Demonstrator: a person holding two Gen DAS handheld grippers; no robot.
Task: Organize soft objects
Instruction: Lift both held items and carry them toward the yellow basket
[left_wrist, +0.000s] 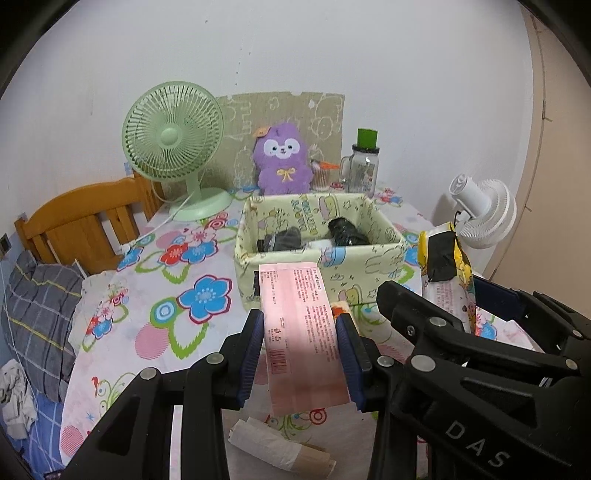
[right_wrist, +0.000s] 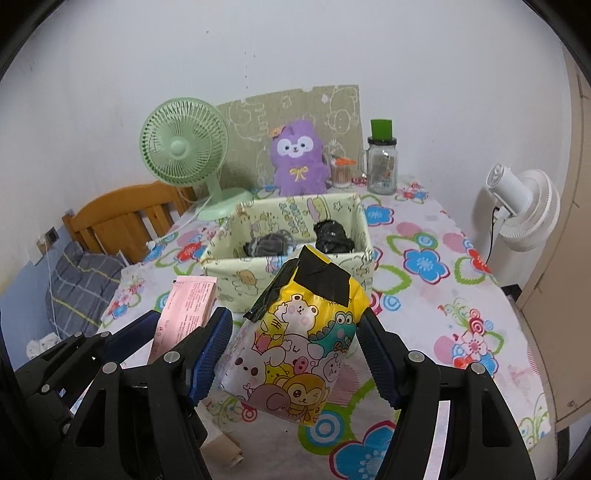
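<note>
Floral tabletop (right_wrist: 461, 280) stretches wide on the right side, bare cloth running out to its right edge where a white fan (right_wrist: 524, 210) stands just beyond; the left edge drops off to a bed with a grey checked pillow (left_wrist: 40, 306) and a wooden headboard (left_wrist: 85, 221). Back edge is crowded: green fan (left_wrist: 173, 147), purple plush toy (left_wrist: 282, 162), glass jar with a green lid (left_wrist: 364, 162), all in front of a doodled cardboard sheet (right_wrist: 295, 110) against the wall. Centre table sits the pale yellow cartoon box (left_wrist: 317, 236), open on top, dark bundles (left_wrist: 314, 234) already inside. Left hand-held gripper (left_wrist: 301, 332) is clamped on a pink packet (left_wrist: 303, 332), blue pads pressed to both long sides, the packet's far end reaching up to the box's near wall. Right hand-held gripper (right_wrist: 295, 354) grasps a cartoon-animal packet (right_wrist: 299, 350) patched with black tape, just short of the box's front rim. The two sit side by side, close together. Pink packet carries small print and a barcode, too fine to read; the right gripper's body reads "DAS" in the left wrist view; the box's lettering is not legible. A paper roll (left_wrist: 280, 446) lies on the near edge below the left hand-held gripper
</note>
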